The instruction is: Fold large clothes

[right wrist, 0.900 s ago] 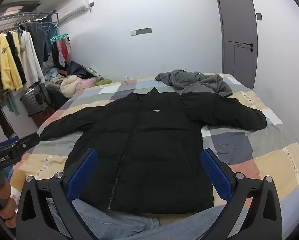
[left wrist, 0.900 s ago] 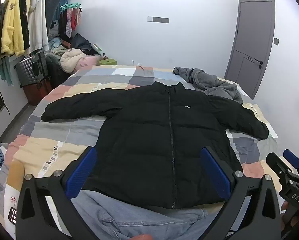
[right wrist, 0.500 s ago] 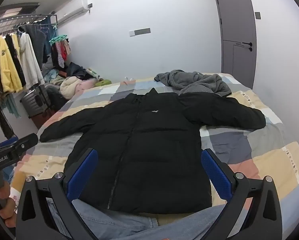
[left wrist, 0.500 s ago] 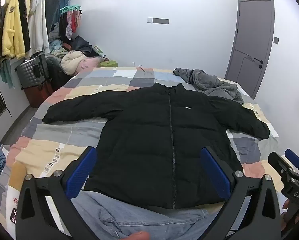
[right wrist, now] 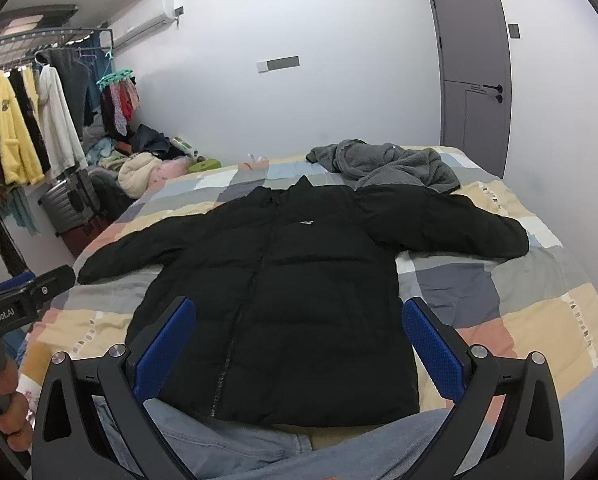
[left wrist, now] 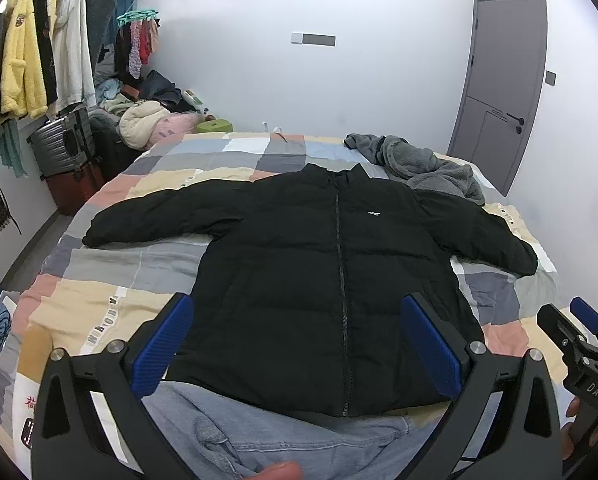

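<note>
On the bed (left wrist: pixel 111 312), the black jacket (left wrist: pixel 323 280) lies flat, sleeves out, unfolded; my left hand-held gripper (left wrist: pixel 299 344) and right hand-held gripper (right wrist: pixel 299 344) are both spread wide, empty.

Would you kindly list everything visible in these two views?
puffer jacket: one, black, spread flat on bed, zipped, sleeves out
fleece garment: one, grey, crumpled beyond the jacket collar
bedspread: one, pastel patchwork, under both
hanging clothes: several, yellow, white, dark, rail at left
suitcase: one, grey, below rail
door: one, grey, shut, far right
left gripper: blue pads, open, empty
right gripper: blue pads, open, empty
</note>
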### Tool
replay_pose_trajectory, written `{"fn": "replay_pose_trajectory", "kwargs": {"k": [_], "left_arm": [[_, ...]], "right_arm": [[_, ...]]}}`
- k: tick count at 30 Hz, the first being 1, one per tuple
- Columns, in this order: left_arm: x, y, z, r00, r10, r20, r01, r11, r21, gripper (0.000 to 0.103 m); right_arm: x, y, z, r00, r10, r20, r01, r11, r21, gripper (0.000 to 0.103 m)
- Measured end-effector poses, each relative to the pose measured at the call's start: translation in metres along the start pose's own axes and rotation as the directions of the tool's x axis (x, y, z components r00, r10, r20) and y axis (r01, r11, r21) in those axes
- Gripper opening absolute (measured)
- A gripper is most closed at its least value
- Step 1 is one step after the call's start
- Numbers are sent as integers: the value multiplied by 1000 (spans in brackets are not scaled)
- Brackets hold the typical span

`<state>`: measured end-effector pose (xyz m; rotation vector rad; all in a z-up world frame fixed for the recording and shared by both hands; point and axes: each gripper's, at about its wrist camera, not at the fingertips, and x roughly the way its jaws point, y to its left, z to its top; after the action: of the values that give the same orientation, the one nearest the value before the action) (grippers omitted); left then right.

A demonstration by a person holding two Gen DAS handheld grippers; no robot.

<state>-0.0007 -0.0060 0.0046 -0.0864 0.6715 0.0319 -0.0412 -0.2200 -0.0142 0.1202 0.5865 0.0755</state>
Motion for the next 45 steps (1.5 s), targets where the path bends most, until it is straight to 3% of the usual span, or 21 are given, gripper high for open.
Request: {"fn": "replay_pose_trajectory", "kwargs": {"k": [45], "left_arm": [[7, 2, -6, 1000, -7, -19, 6, 1000, -20, 103]], "right_arm": [[4, -7, 2, 1000, -22, -12, 23, 1000, 15, 103]]}}
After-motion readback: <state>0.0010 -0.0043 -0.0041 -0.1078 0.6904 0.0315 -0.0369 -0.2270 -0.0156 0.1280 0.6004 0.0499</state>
